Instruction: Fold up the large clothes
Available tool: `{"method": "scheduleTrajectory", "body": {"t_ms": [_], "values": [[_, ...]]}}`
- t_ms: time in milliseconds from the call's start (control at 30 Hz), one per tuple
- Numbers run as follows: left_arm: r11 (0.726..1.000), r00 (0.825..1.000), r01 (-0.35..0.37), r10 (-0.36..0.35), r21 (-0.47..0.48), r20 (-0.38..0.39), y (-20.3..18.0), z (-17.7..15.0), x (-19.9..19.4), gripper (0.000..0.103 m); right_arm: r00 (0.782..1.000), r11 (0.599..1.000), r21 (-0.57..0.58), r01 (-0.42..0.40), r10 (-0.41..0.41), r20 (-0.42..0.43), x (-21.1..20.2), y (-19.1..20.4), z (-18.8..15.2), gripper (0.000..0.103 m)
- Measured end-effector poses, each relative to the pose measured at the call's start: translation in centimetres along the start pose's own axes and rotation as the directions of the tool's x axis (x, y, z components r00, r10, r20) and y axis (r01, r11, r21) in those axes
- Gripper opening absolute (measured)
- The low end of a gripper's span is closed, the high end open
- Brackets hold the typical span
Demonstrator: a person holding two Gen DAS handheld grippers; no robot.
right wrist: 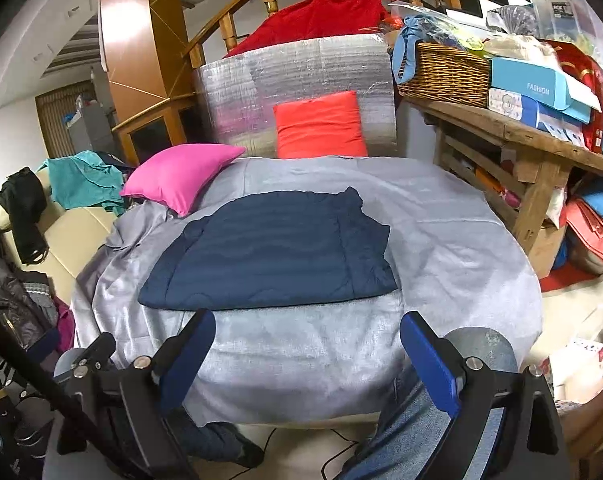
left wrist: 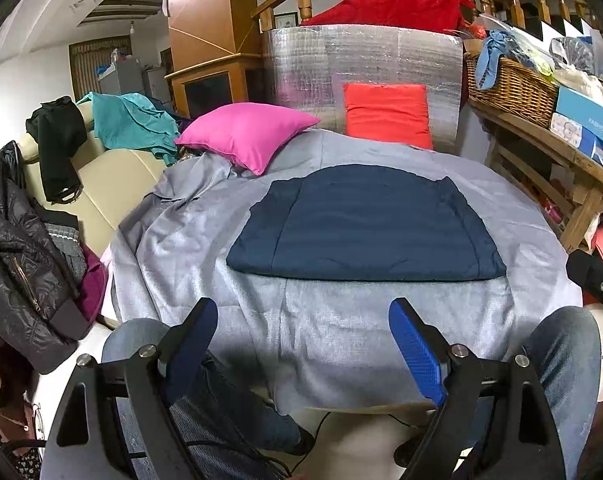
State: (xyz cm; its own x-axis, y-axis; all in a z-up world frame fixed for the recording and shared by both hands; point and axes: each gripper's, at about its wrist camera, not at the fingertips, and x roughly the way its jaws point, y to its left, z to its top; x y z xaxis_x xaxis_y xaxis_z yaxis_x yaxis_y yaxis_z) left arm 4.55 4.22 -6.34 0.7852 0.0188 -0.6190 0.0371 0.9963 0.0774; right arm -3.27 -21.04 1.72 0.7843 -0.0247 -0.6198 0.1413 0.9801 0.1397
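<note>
A navy quilted jacket lies folded into a flat rectangle on the grey-covered table; the right wrist view shows the same jacket on the table's grey cloth. My left gripper hangs open over the table's near edge, short of the jacket, nothing between its blue pads. My right gripper is also open and empty, just before the jacket's near hem. The tip of the right gripper shows at the right edge of the left wrist view, and the left gripper sits low left in the right one.
A pink cushion and an orange cushion sit at the table's far side before a silver foil panel. A dark jacket and other clothes pile on a cream sofa at left. A wooden shelf with a wicker basket stands right. A person's jeans-clad knees are below.
</note>
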Motion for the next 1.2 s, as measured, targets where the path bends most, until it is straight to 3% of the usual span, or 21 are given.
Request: {"method": "scheduleTrajectory", "body": {"t_ms": [1200], "values": [[0.999, 0.999, 0.037, -0.038, -0.018, -0.023, 0.7, 0.2, 0.2, 0.088, 0.999, 0.999, -0.037, 0.029, -0.030, -0.023, 0.9, 1.3, -0.3, 0.095]]}}
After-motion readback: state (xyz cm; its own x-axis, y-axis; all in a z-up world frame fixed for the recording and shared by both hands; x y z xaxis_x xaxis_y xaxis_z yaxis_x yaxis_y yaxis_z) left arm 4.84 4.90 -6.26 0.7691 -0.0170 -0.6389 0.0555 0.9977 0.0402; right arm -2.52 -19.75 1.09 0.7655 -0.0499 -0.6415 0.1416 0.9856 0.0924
